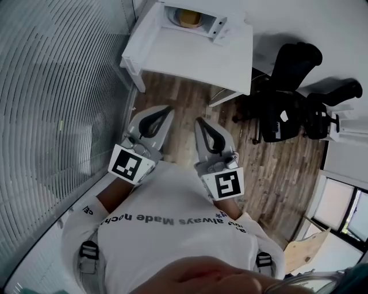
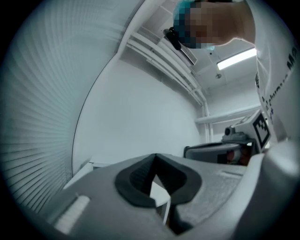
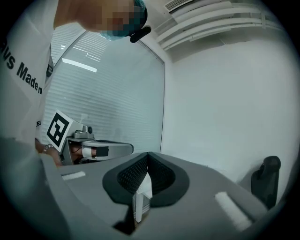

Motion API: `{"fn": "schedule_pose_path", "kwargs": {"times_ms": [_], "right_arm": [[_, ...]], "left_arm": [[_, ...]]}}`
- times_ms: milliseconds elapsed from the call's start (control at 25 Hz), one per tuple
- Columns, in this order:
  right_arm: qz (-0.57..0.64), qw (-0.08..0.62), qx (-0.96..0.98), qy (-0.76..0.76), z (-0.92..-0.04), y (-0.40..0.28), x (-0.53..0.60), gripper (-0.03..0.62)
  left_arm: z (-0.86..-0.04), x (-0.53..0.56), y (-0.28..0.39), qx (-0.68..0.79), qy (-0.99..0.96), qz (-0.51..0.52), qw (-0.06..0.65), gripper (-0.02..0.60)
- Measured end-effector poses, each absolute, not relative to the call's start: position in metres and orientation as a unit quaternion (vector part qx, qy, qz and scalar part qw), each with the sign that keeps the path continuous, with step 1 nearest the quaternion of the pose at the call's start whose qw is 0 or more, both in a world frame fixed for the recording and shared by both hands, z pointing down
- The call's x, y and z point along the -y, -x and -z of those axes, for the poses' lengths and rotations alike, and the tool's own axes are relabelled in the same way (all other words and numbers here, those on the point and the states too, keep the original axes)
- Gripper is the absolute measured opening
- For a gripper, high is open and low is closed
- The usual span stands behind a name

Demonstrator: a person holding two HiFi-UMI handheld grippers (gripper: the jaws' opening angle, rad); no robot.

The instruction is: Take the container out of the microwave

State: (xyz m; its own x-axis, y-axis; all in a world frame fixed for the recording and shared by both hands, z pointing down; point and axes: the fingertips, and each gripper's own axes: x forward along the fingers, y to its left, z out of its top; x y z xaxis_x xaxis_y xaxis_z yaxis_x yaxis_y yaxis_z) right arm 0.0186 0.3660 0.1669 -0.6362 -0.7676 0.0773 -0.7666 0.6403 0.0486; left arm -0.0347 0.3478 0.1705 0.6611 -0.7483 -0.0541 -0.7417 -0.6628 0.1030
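Far ahead in the head view, the white microwave (image 1: 195, 17) stands open on a white table (image 1: 190, 57). A yellowish container (image 1: 188, 18) sits inside it, and its door (image 1: 223, 30) hangs open to the right. Both grippers are held close to the person's chest, well short of the table. My left gripper (image 1: 164, 109) (image 2: 155, 157) is shut with nothing between its jaws. My right gripper (image 1: 199, 122) (image 3: 148, 154) is beside it, also shut and empty. Each gripper view shows the other gripper alongside and only walls ahead.
A glass wall with blinds (image 1: 57, 115) curves along the left. Black office chairs (image 1: 287, 103) stand on the wooden floor (image 1: 276, 172) to the right of the table, and one chair (image 3: 267, 180) shows in the right gripper view.
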Motion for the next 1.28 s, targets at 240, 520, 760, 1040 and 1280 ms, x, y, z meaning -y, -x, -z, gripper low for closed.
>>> {"fn": "schedule_pose_path", "kwargs": {"times_ms": [240, 520, 760, 1040, 1280], "right_arm": [[0.007, 0.051, 0.901, -0.43, -0.165, 0.032, -0.27, 0.002], [0.008, 0.048, 0.892, -0.45, -0.158, 0.054, -0.216, 0.002], [0.005, 0.05, 0.888, -0.457, -0.159, 0.06, -0.187, 0.002], [0.011, 0.046, 0.884, -0.465, -0.159, 0.052, -0.153, 0.002], [0.008, 0.046, 0.883, -0.466, -0.166, 0.032, -0.115, 0.002]], "left_arm": [[-0.174, -0.256, 0.08, 0.395, -0.916, 0.046, 0.051, 0.003], [-0.163, -0.203, 0.103, 0.379, -0.923, 0.05, 0.047, 0.003], [-0.165, -0.174, 0.11, 0.373, -0.925, 0.047, 0.053, 0.003], [-0.168, -0.139, 0.105, 0.365, -0.929, 0.045, 0.045, 0.003], [-0.173, -0.1, 0.083, 0.361, -0.93, 0.046, 0.042, 0.003]]}}
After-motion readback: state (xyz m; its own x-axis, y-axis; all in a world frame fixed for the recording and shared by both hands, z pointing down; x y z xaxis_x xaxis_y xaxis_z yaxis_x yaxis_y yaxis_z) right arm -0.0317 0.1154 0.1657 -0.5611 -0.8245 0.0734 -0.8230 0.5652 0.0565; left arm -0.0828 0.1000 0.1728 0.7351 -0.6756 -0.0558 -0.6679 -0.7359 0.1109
